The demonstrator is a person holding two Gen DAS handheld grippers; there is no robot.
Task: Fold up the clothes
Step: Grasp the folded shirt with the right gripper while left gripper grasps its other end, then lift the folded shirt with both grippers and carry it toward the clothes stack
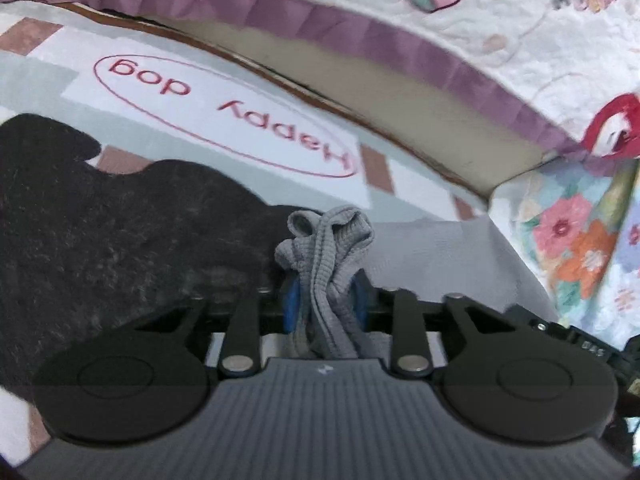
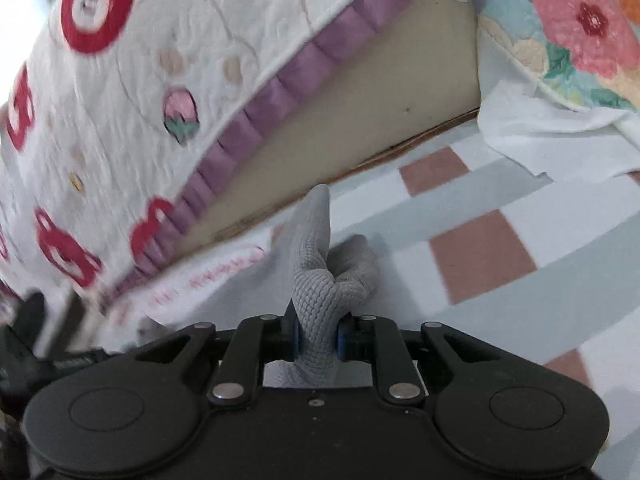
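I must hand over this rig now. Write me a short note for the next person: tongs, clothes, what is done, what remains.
Left tongs: shut on a bunched grey garment.
Right tongs: shut on grey cloth; whether it is the same garment cannot be told.
A black garment lies on the checked sheet, left of the left tongs.
Done: both grips taken. No finished fold visible.
Left: spread and fold the grey, then the black.

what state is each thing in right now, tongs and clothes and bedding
left tongs: shut on grey garment, blue pads pressing a bunched wad
right tongs: shut on grey garment, a fold poking up past the pads
grey garment: gripped at two places, the rest lying flat on the sheet
black garment: lying flat, untouched
checked sheet: spread flat
quilt: hanging over the mattress edge
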